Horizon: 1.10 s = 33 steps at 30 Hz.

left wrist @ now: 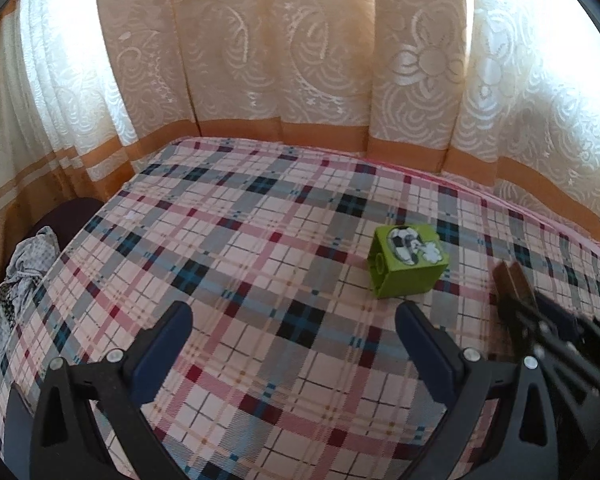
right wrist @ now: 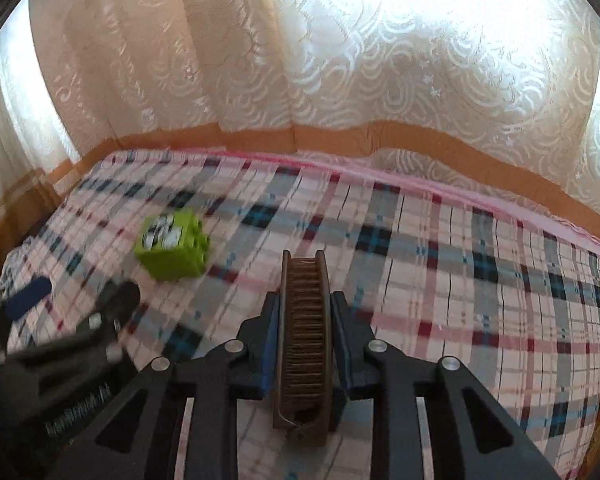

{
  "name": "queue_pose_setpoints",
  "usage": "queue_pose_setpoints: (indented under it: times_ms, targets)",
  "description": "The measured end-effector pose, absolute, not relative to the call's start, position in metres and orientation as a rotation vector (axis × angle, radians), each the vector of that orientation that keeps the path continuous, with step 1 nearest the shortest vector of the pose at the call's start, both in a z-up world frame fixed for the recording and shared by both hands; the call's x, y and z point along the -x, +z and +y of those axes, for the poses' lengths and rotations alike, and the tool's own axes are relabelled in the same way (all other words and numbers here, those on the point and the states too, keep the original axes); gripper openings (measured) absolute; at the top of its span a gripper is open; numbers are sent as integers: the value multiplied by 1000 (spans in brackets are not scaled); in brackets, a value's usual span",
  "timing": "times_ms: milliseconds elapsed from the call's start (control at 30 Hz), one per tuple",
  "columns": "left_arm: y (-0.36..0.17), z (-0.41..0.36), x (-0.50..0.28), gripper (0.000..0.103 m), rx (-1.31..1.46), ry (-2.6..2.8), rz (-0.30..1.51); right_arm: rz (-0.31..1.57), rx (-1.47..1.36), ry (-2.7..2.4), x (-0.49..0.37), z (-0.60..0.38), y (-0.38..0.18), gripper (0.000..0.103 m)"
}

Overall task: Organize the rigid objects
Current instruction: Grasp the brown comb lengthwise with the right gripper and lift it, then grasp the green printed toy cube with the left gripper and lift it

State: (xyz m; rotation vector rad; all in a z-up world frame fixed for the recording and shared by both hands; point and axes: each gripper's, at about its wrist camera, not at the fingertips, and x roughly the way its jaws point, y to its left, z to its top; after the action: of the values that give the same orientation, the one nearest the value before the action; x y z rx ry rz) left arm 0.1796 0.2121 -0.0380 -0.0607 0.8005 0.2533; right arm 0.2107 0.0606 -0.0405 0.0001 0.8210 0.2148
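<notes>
A green toy block (left wrist: 408, 266) with a football sticker on top lies on the plaid cloth, just beyond my left gripper's right finger. My left gripper (left wrist: 293, 310) is open and holds nothing; it hovers over the cloth. My right gripper (right wrist: 305, 300) is shut on a brown comb (right wrist: 305, 340), which stands lengthwise between the pads with its teeth up and its end sticking out past the fingertips. In the left wrist view the comb (left wrist: 510, 280) and the right gripper (left wrist: 540, 312) come in from the right, close to the block. The right wrist view shows the block (right wrist: 174, 246) to the left and the left gripper (right wrist: 72, 300), blurred.
The plaid cloth (left wrist: 260, 240) covers a flat surface that ends at a patterned cream and orange curtain (left wrist: 300, 80) along the far and left sides. A crumpled patterned fabric (left wrist: 24, 272) and a dark rounded shape (left wrist: 72, 216) lie off the left edge.
</notes>
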Motion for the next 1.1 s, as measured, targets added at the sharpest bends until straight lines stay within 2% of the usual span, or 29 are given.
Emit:
queue_pose_setpoints:
  times_ms: [667,800,900,1033,1100]
  targets:
    - [-21,197,-214,102,93,189,743,739,-86,126,-227,35,-30,27]
    - [-28,184,-233,101,79,198,776,744,-112,107,-229,25,-31,27]
    - [-34,176,-246,96,66,203,806,752,-118,100,-234,22,-32,27]
    - [-47,179,-261,81,83,223,885,773,-122,112,-239,25,-35,27]
    - [-47,185,-261,80,113,224,882,772,-116,116,-238,25,-35,27]
